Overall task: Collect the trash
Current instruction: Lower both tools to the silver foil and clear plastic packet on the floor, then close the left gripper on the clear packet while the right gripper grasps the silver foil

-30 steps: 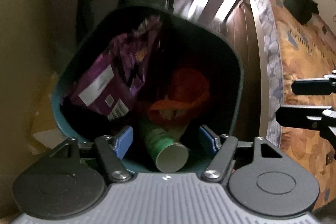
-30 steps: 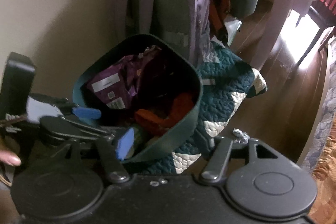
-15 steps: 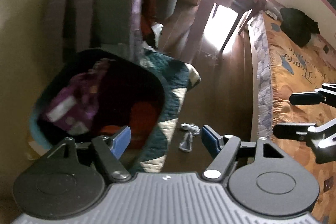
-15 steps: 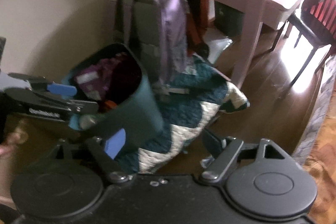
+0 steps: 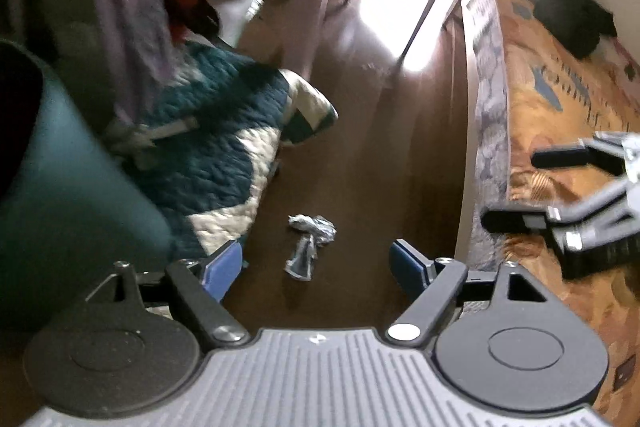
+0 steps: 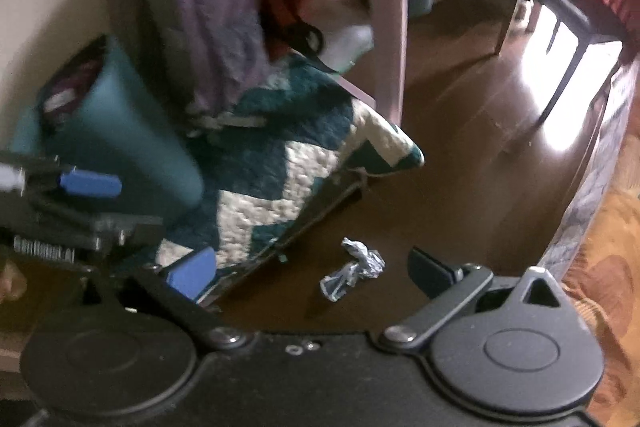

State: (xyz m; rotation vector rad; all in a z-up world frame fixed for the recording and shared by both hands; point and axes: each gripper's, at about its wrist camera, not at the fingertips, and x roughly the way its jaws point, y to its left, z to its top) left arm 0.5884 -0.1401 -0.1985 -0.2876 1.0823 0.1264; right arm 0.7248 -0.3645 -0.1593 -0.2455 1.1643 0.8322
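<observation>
My left gripper (image 5: 316, 263) and right gripper (image 6: 312, 273) both gape empty above the crumpled foil wrapper (image 5: 309, 241) on the floor (image 5: 380, 167).

foil wrapper (image 5: 310, 243): crinkled, shiny | floor (image 5: 380, 155): glossy wood | quilt (image 5: 224, 147): stitched cloth | bin (image 6: 132, 131): matt plastic

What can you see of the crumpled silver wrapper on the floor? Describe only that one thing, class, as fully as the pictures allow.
The crumpled wrapper looks like thin silvery foil or film, shiny and creased. It has a scrunched wad at one end and a flatter tail at the other. It lies loose on the dark wooden floor, just off the quilt's edge, apparently not touching it. No gripper holds it.
</observation>
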